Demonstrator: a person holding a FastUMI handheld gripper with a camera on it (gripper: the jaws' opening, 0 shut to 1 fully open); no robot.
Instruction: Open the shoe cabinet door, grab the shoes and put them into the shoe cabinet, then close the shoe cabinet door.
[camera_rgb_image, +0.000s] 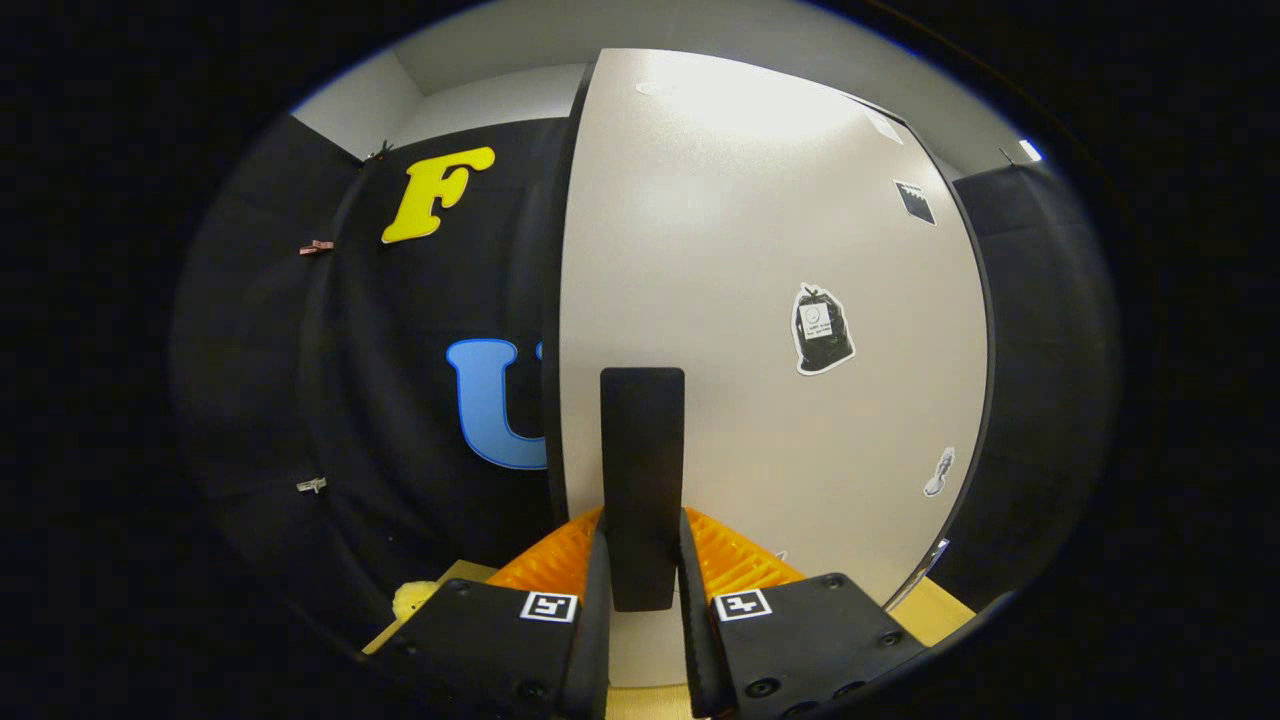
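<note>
Gripper: my gripper (643, 560) has its fingers drawn in narrow, one on each side of the door handle (642, 480); both appear to press on it, so I take it as gripped.
Handle: a dark upright bar on the cabinet door (740, 300), running up from between the fingers.
Door: a pale panel with a dark edge, close ahead. I judge it swung partly out, since the booth wall shows past its left edge, but I cannot tell how far.
Stickers: a dark bag-shaped sticker (822, 330) on the door, right of the handle; smaller ones nearer the right edge.
Shoes: none seen. A small pale yellow thing (412, 598) lies low to the left, on the wooden surface (940, 612) near its left edge; too little shows to name it.
Progress: I judge this as a door step, opening or closing. With no shoes and no cabinet interior seen, I cannot say which.
</note>
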